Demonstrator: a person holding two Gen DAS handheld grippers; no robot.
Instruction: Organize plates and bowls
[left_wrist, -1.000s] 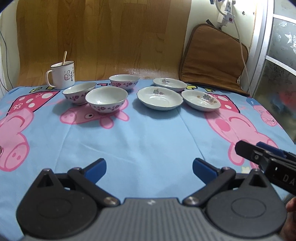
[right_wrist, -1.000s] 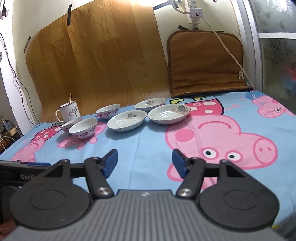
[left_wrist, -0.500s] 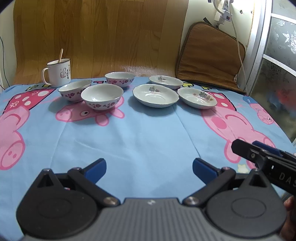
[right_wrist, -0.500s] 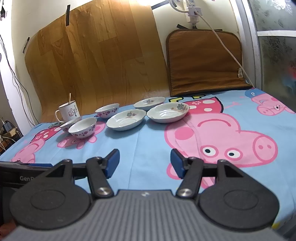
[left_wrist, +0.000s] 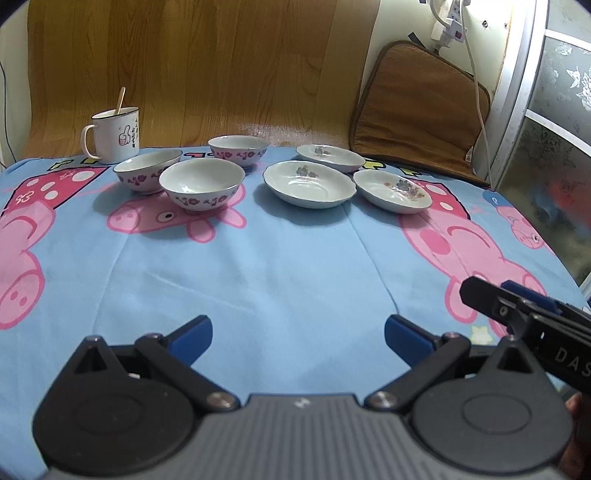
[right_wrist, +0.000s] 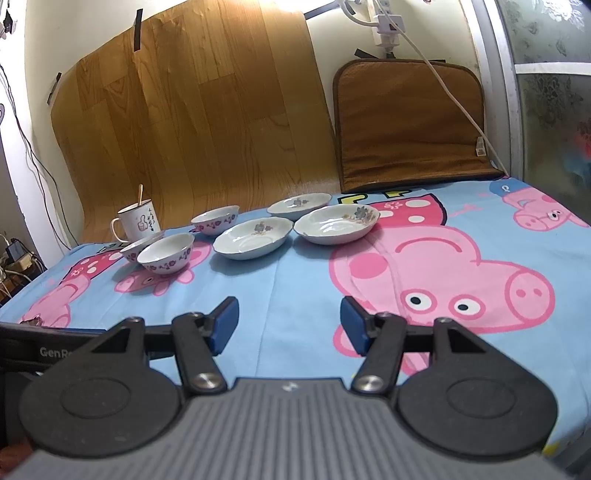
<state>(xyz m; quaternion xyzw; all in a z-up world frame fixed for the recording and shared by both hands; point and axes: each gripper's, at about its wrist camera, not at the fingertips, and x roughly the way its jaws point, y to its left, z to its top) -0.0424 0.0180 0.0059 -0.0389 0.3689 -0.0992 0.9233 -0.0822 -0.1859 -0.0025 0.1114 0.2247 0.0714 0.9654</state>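
Three white bowls with purple flowers stand at the far left of the table: a near one (left_wrist: 202, 187) (right_wrist: 166, 253), a left one (left_wrist: 147, 171) (right_wrist: 137, 249) and a far one (left_wrist: 238, 149) (right_wrist: 216, 219). Three shallow flowered plates stand to their right: a middle one (left_wrist: 309, 183) (right_wrist: 253, 237), a right one (left_wrist: 392, 190) (right_wrist: 337, 223) and a far one (left_wrist: 330, 157) (right_wrist: 299, 204). My left gripper (left_wrist: 297, 334) is open and empty, well short of the dishes. My right gripper (right_wrist: 288, 323) is open and empty too; it also shows in the left wrist view (left_wrist: 517, 310).
A white mug (left_wrist: 112, 134) (right_wrist: 136, 220) with a stick in it stands at the back left. A brown cushion (left_wrist: 417, 107) (right_wrist: 410, 122) and a wood-pattern sheet (left_wrist: 184, 66) lean on the back wall. A blue pig-print cloth (left_wrist: 277, 258) covers the table.
Both grippers have shifted slightly; the dishes sit a little lower and nearer in the left wrist view. Both stay open and empty. No dish has moved.
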